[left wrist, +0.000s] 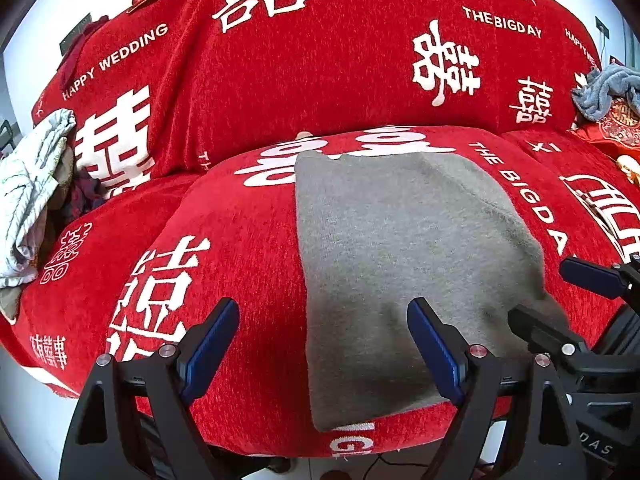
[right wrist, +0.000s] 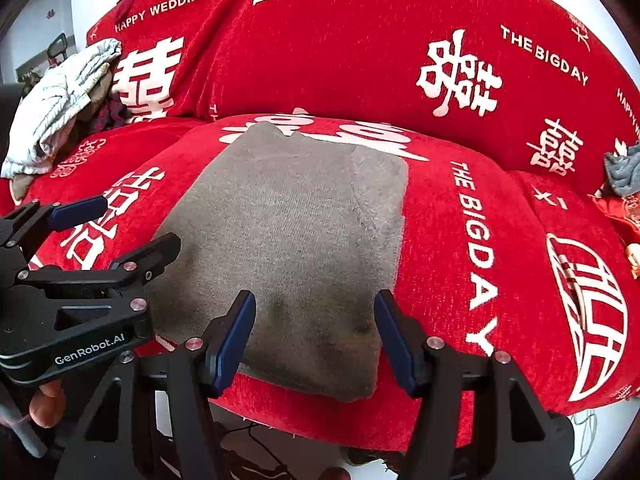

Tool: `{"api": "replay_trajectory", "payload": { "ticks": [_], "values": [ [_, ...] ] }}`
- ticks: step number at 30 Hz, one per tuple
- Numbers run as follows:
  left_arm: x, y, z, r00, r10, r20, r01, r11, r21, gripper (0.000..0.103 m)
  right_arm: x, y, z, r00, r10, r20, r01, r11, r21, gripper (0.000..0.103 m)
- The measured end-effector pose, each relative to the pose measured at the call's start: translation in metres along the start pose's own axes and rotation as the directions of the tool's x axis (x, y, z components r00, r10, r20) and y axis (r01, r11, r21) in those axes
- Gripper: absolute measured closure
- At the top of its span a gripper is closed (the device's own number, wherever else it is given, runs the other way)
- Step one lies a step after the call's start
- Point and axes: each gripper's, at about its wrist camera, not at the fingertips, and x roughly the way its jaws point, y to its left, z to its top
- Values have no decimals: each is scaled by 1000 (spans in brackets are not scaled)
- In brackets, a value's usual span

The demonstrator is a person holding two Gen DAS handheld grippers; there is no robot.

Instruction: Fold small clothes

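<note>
A grey knit garment point(left wrist: 404, 256), folded into a rough rectangle, lies flat on the red sofa seat cushion point(left wrist: 240, 248). My left gripper point(left wrist: 324, 344) hovers open over the garment's near left edge, and nothing is pinched between its blue pads. My right gripper point(left wrist: 560, 300) is at the garment's near right corner. In the right wrist view the same garment point(right wrist: 296, 240) fills the middle. There my right gripper point(right wrist: 316, 332) stands open above its near edge, holding nothing. My left gripper point(right wrist: 120, 232) shows at the left, open, beside the garment's left edge.
A crumpled white patterned garment point(left wrist: 32, 192) point(right wrist: 60, 112) lies in a pile at the sofa's left end. A grey-blue cloth point(left wrist: 604, 92) point(right wrist: 624, 172) sits at the right end by a red cushion. The sofa backrest point(left wrist: 320, 60) rises behind. White floor with cables point(right wrist: 256, 440) lies below the seat's front edge.
</note>
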Motion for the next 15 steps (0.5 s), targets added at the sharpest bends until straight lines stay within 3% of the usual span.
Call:
{"api": "replay_trajectory", "payload": {
  "ticks": [15],
  "values": [
    [-7, -3, -4, 1000, 1, 5, -1, 1000, -18, 16, -4, -1, -4, 999, -44, 0, 44, 999, 15, 38]
  ]
}}
